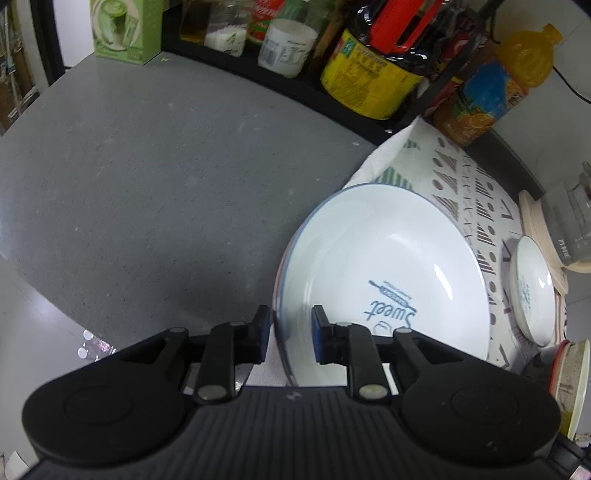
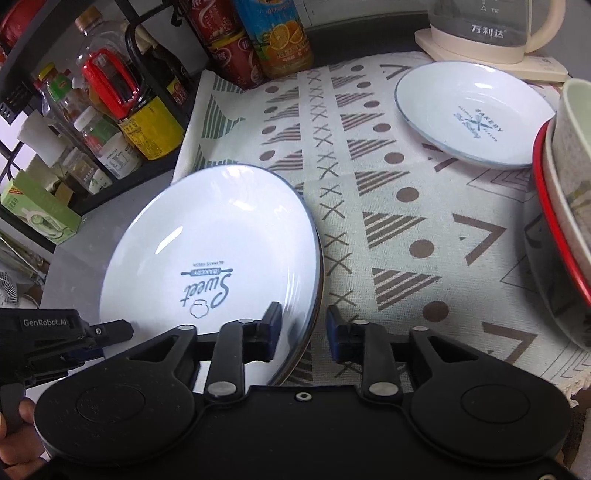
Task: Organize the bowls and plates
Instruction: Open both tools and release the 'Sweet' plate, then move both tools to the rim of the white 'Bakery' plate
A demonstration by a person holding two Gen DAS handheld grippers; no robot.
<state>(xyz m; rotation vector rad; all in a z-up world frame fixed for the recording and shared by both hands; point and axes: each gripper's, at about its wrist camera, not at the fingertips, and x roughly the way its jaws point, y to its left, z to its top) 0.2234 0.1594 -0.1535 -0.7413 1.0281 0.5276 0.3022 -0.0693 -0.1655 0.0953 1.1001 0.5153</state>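
A large white plate [image 1: 388, 258] [image 2: 207, 236] printed "Sweet" lies half on the patterned cloth [image 2: 388, 206], half over the grey counter [image 1: 147, 166]. A second rim line shows under its edge. My left gripper [image 1: 291, 332] straddles its left rim, both pads against it. Its black housing [image 2: 48, 332] shows at the plate's left side. My right gripper [image 2: 303, 330] stands open around the near right rim, one finger over the plate and the other off it with cloth showing in the gap. A small white plate [image 2: 472, 114] [image 1: 532, 291] rests on the cloth further right.
A black rack of bottles and jars [image 1: 369, 74] [image 2: 110, 110] lines the back, with a green box [image 1: 125, 29] at its left. A kettle on a cream base [image 2: 491, 29] stands behind the small plate. Stacked bowls, one red-rimmed [image 2: 569, 206], sit at the right edge.
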